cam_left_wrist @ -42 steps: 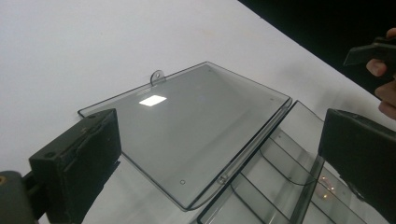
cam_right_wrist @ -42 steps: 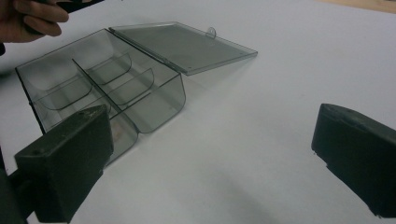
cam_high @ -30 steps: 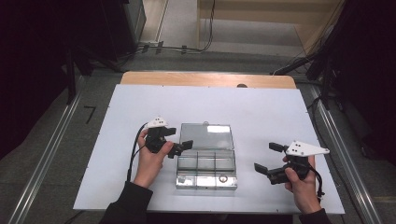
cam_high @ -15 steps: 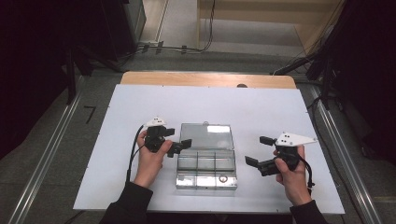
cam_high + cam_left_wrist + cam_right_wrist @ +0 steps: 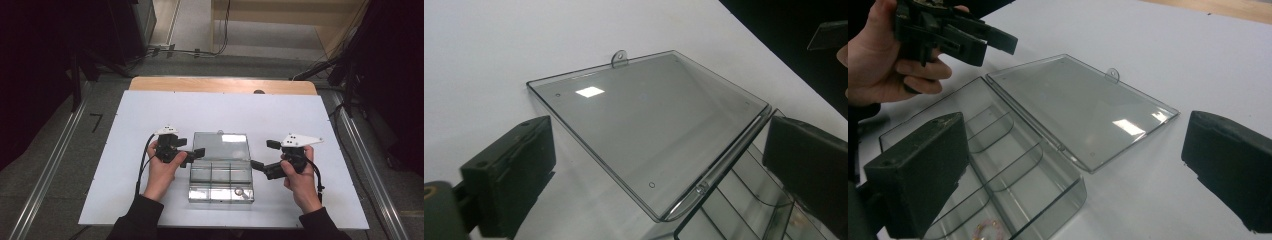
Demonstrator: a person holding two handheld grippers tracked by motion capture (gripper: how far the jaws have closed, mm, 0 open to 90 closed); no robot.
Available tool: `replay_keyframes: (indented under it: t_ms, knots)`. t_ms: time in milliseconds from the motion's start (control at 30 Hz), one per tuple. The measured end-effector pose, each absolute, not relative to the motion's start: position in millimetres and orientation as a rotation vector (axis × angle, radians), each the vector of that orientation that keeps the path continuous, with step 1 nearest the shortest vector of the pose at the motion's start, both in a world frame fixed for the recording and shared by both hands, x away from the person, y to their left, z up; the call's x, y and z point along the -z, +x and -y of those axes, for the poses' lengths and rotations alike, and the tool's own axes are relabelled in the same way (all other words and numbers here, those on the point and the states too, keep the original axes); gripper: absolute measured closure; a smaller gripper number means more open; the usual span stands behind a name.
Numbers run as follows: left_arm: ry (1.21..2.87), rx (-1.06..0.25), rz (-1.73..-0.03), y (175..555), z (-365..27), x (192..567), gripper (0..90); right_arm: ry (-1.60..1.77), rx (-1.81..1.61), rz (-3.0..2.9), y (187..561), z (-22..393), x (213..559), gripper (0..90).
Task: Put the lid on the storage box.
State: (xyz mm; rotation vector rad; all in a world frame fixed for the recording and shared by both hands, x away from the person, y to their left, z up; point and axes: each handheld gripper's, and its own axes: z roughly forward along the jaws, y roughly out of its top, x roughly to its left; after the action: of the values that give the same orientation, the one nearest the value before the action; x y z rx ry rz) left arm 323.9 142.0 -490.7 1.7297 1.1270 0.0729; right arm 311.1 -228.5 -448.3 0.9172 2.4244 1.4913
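Observation:
A clear plastic compartment box (image 5: 221, 181) lies open on the white table, its lid (image 5: 220, 146) folded flat on the far side. My left gripper (image 5: 192, 156) is open at the box's left edge, by the hinge; in the left gripper view its jaws stand wide either side of the lid (image 5: 649, 130). My right gripper (image 5: 264, 155) is open just off the box's right edge, jaws pointing at it. In the right gripper view the tray (image 5: 998, 165) with its curved dividers lies between the jaws, and the left gripper (image 5: 973, 42) shows beyond. A small pale ring-like item (image 5: 988, 230) sits in a front compartment.
The white table top (image 5: 225, 110) has free room behind and to both sides of the box. A wooden strip (image 5: 220, 85) runs along its far edge. Dark floor and cables lie beyond. The lid has a small hanging tab (image 5: 619, 56).
My right gripper has moved left and a little forward, from the table's right part up to the box's right edge. The left gripper and the box have stayed put.

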Motion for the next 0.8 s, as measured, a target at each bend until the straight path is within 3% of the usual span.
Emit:
replay_keyframes:
  t_ms: [300,800]
  knots:
    - [1.719,-0.056,-1.186,326,-143,495,12.2,1.028,-1.571,-2.440,330,221,455,0.0]
    - [1.675,0.002,-1.257,327,-146,502,30.0,1.355,-1.497,-2.444,345,208,480,24.2]
